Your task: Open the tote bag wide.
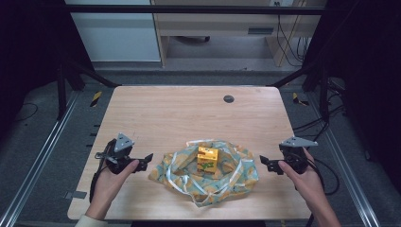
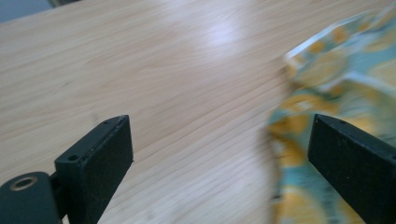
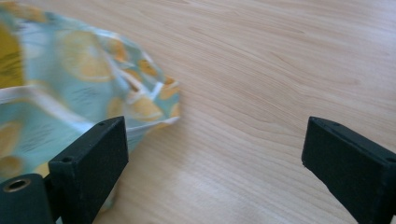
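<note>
Flanking the lemon-print cloth near the tabletop's front edge, left gripper and right gripper hold jaws spread and empty, leaving the yellow box exposed at its centre.

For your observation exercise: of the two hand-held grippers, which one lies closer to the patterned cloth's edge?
The left gripper: its jaw tips nearly meet the teal cloth printed with orange fruit slices, while the right gripper shows a little more bare wood between.
</note>
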Demonstrator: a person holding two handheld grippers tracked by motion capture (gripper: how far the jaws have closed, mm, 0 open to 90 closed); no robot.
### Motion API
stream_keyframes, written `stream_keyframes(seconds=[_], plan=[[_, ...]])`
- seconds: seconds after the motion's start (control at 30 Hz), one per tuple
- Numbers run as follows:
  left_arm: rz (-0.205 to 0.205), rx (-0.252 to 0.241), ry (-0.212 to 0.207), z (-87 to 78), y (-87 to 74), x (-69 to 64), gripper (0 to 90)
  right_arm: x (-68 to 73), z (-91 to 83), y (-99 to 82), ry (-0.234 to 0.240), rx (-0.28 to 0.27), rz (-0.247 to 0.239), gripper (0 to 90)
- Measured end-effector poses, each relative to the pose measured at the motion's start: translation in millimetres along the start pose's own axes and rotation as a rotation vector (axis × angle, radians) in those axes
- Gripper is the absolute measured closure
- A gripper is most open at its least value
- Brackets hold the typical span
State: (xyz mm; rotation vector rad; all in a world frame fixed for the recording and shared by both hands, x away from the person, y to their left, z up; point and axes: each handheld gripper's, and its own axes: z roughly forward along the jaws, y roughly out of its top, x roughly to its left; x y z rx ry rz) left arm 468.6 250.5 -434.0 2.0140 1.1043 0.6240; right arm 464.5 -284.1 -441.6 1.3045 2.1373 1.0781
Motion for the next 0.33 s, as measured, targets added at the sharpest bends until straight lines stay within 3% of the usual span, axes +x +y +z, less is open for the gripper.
stream_keyframes(seconds=[0.1,0.23,0.33], plan=[[-0.014,0.028,0.060,6.1,-15.8,15.3,6.4,-6.9,11.7,-6.3,-0.036,-0.006,0.049,8.9],[-0.080,0.052,0.087,9.6,-34.2,28.4,6.4,-12.9,22.0,-20.2,-0.106,0.004,0.076,9.5],[-0.087,0.080,0.103,12.1,-39.7,35.0,6.7,-16.3,24.9,-31.2,-0.112,0.018,0.102,9.9]])
